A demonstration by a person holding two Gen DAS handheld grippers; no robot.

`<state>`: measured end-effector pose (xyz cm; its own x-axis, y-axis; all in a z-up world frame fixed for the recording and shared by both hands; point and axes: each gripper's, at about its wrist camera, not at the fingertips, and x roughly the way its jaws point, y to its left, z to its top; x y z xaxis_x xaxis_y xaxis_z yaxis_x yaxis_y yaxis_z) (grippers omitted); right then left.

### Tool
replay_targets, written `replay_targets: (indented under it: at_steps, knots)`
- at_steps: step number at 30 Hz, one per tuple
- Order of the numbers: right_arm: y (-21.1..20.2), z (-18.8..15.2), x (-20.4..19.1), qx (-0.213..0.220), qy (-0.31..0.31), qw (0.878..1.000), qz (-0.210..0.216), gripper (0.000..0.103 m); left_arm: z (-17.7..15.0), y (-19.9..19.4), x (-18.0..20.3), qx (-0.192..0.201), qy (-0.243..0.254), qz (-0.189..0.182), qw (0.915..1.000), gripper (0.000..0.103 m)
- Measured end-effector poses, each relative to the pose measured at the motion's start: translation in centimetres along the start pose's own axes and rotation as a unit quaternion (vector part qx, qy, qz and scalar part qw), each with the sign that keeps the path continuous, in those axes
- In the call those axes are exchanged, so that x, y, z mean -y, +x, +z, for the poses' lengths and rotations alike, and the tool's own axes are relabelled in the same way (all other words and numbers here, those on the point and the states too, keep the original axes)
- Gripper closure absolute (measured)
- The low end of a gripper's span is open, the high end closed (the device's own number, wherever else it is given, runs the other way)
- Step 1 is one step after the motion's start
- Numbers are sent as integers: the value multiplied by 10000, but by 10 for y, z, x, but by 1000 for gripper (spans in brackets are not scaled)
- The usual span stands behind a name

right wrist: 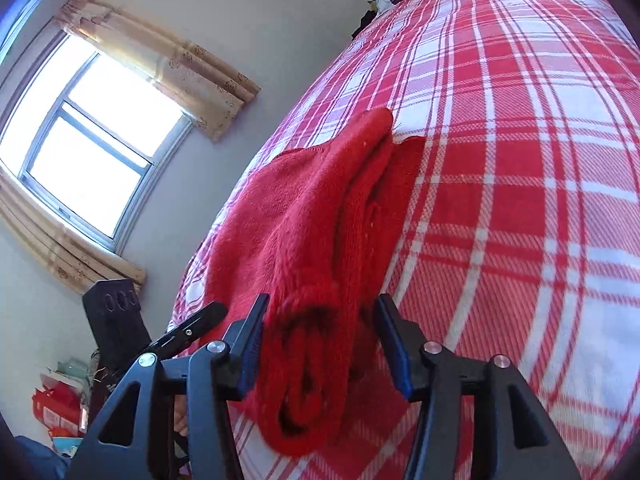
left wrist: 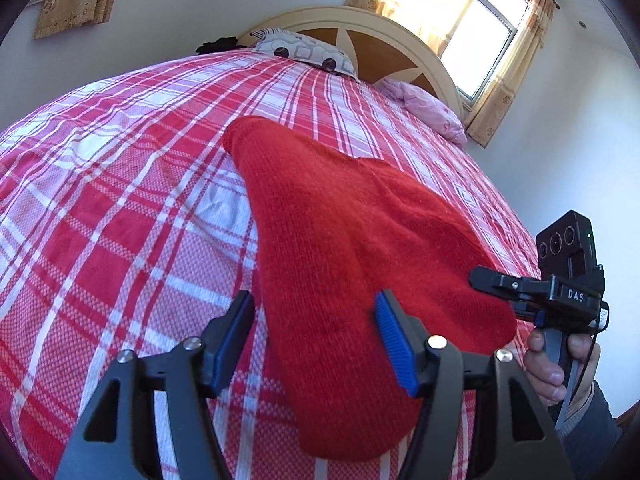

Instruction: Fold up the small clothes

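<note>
We hold both the left gripper and right gripper spread around the red garment on the bed, pads apart.

My bed wears a red and white plaid cover. At its far end a grey-patterned pillow lies against a cream arched headboard with brown panels; something black sits just beside the pillow. A crumpled pink cloth lies near the headboard's other side. Two windows show, each with beige floral curtains; the nearer window is bright. Red bags stand on the floor below it.
</note>
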<state>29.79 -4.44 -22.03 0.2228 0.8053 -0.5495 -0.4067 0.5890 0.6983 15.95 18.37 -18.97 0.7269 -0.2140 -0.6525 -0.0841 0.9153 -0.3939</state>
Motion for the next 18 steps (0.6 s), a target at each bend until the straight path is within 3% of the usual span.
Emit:
replay_targets:
  at_steps: [4, 6, 7, 9, 12, 15, 18]
  knots:
    - [5, -15, -1, -313, 55, 9994, 141, 45, -11, 0, -1, -338, -210, -409, 9984, 37]
    - [9, -20, 4, -371, 156, 9992, 37, 49, -19, 6, -4, -511, -393, -563, 9963, 37]
    - [9, -20, 2, -377, 151, 9992, -23, 49, -21, 4, -2, -464, -348, -488, 9971, 37]
    - [8, -21, -4, -472, 270, 9983, -227, 61, -21, 1, 6, -507, -194, -228, 9983, 36]
    - [5, -26, -16, -640, 367, 9973, -26, 75, -22, -10, 13, -535, -102, -163, 9984, 37]
    - [7, -33, -22, -528, 117, 9971, -544, 75, -28, -8, 15, -647, 109, 0, 9978, 34]
    - [10, -36, -3, -369, 605, 9972, -247, 75, -32, -8, 14, -582, 56, 67, 9983, 32]
